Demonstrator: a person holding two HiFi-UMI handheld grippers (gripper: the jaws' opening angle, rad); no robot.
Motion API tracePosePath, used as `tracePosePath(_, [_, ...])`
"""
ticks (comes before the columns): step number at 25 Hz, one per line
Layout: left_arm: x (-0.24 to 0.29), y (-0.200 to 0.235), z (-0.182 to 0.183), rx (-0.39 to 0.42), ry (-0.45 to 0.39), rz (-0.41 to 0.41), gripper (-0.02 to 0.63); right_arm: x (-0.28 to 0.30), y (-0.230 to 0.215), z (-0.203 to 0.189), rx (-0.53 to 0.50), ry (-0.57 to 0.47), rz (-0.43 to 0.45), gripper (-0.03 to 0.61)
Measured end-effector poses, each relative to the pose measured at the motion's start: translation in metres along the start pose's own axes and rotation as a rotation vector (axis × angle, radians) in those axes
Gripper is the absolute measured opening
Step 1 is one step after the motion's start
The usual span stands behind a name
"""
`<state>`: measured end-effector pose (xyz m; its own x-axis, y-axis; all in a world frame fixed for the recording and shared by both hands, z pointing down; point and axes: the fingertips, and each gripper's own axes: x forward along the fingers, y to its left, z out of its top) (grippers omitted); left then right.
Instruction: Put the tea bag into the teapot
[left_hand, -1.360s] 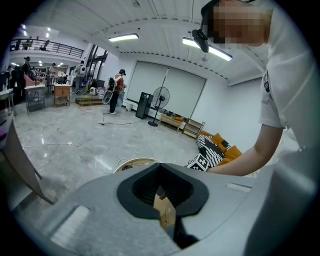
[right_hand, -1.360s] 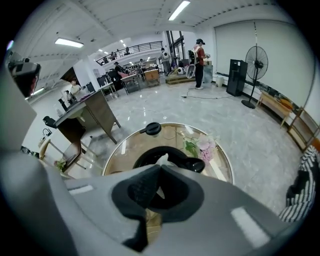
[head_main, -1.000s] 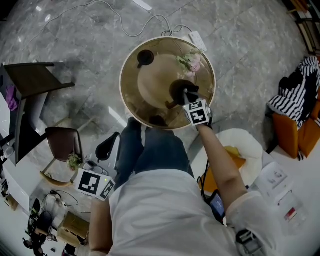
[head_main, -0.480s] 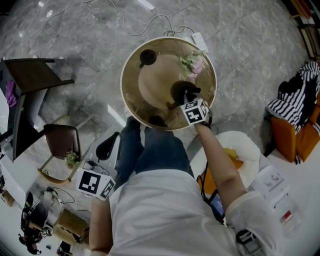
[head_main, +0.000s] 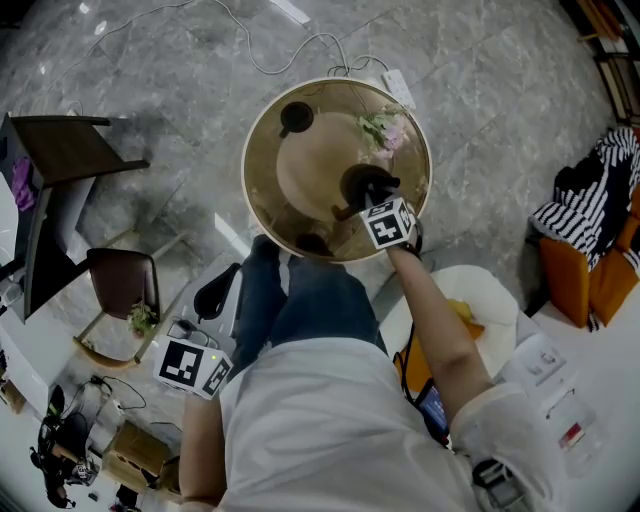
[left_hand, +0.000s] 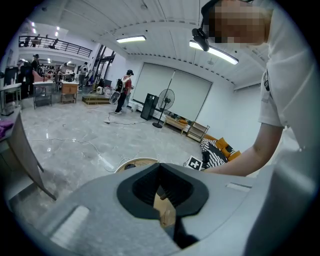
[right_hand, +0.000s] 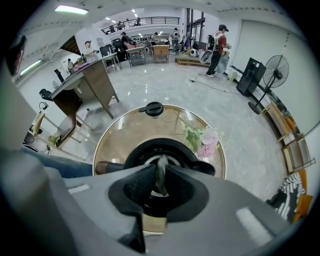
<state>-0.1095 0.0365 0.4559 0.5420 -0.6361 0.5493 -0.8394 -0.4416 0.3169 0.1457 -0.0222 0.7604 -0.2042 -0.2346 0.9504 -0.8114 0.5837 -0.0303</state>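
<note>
A black teapot (head_main: 358, 184) stands with its mouth uncovered on a round gold-topped table (head_main: 265, 190). Its lid (head_main: 291, 114) lies at the table's far side. My right gripper (head_main: 373, 197) points steeply down over the teapot (right_hand: 136, 153). In the right gripper view a thin grey tea bag (right_hand: 160, 172) hangs between the jaws of my right gripper (right_hand: 160, 180), right over the pot's mouth. Those jaws have just been opening and stand slightly apart. My left gripper (head_main: 214, 296) stays low by the person's left side, away from the table. My left gripper (left_hand: 165, 202) shows a narrow gap and holds nothing.
Pink flowers (head_main: 381, 125) lie on the table beside the teapot. A power strip (head_main: 392, 78) and cables trail on the floor beyond. A dark desk (head_main: 60, 160) and a chair (head_main: 125, 290) stand left. A white seat (head_main: 500, 300) and striped cloth (head_main: 590, 190) are right.
The right gripper's marker cube has shifted and tilted slightly over the teapot. The left gripper has stayed where it was.
</note>
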Motion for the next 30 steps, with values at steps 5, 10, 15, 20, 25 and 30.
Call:
tracePosePath(5, [-0.001,-0.003,0.002,0.004,-0.007,-0.006,0.006,-0.008,-0.003,0.000,0.000,-0.006,-0.005,0.067])
tracePosePath(10, [-0.004,-0.005,-0.001,0.007,-0.004,-0.012,0.006,-0.013,-0.002,-0.001,0.019,-0.022,-0.005,0.067])
tracePosePath(15, [-0.003,-0.004,-0.002,0.003,-0.006,-0.007,0.006,-0.024,0.003,0.008,0.012,-0.058,0.004,0.103])
tracePosePath(20, [-0.003,-0.005,-0.001,0.003,-0.008,-0.009,0.006,-0.030,0.005,0.013,0.037,-0.089,0.019,0.137])
tracePosePath(25, [-0.002,-0.005,-0.001,-0.002,-0.007,-0.014,0.006,-0.041,0.008,0.023,0.054,-0.142,0.037,0.146])
tracePosePath(30, [-0.001,-0.006,-0.003,-0.005,-0.008,-0.017,0.006,-0.051,0.007,0.031,0.093,-0.212,0.055,0.146])
